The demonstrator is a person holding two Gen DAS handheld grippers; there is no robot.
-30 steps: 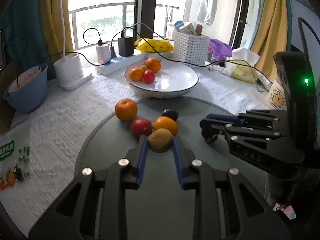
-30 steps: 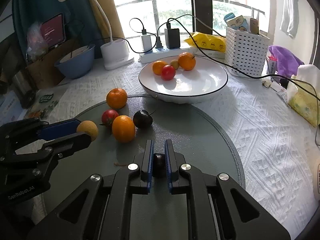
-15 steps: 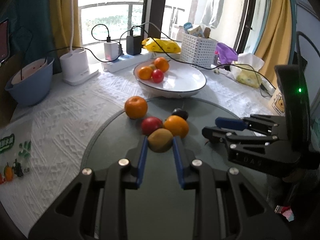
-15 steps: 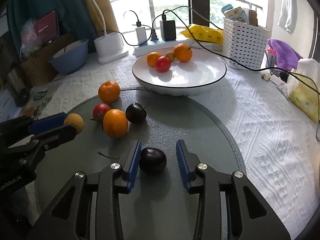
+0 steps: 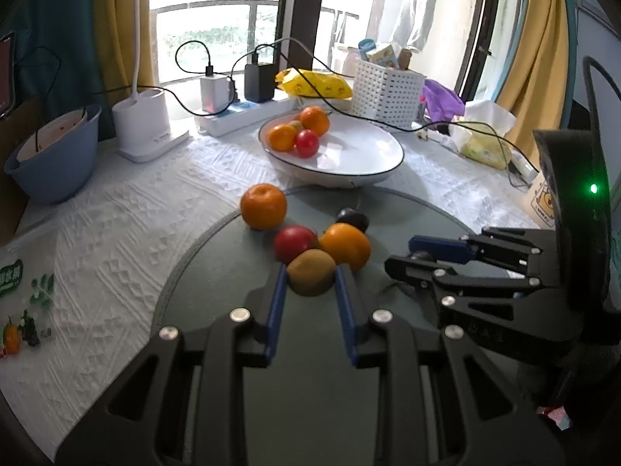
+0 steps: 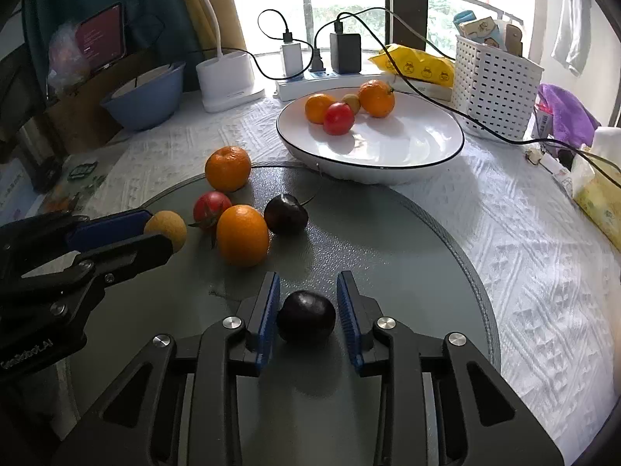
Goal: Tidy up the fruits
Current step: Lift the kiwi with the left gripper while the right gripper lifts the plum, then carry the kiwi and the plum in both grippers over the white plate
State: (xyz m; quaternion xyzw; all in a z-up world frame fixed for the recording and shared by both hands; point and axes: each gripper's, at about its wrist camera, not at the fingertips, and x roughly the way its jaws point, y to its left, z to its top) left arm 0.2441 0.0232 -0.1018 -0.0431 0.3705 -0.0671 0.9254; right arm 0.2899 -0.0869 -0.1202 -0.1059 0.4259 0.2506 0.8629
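My left gripper [image 5: 310,281] is shut on a brown-yellow round fruit [image 5: 310,277], also seen in the right wrist view [image 6: 167,229]. My right gripper [image 6: 308,295] is open around a dark plum [image 6: 306,317] lying on the grey mat [image 6: 407,272], with small gaps at both pads. On the mat lie an orange [image 6: 242,235], a red tomato [image 6: 211,206], a second dark plum [image 6: 286,213] and another orange [image 6: 228,168]. The white plate [image 6: 407,147] behind holds two oranges, a red tomato [image 6: 339,118] and a small yellow fruit.
A white perforated basket [image 6: 496,81], a power strip with chargers [image 6: 310,77], a lamp base [image 6: 227,77] and a blue bowl [image 6: 145,95] stand at the back. A cable [image 6: 446,101] crosses above the plate. A tissue pack [image 6: 597,194] lies on the right.
My right gripper has opened off the dark plum, which now lies on the mat between the fingers. My left gripper still holds its fruit and has lifted a little.
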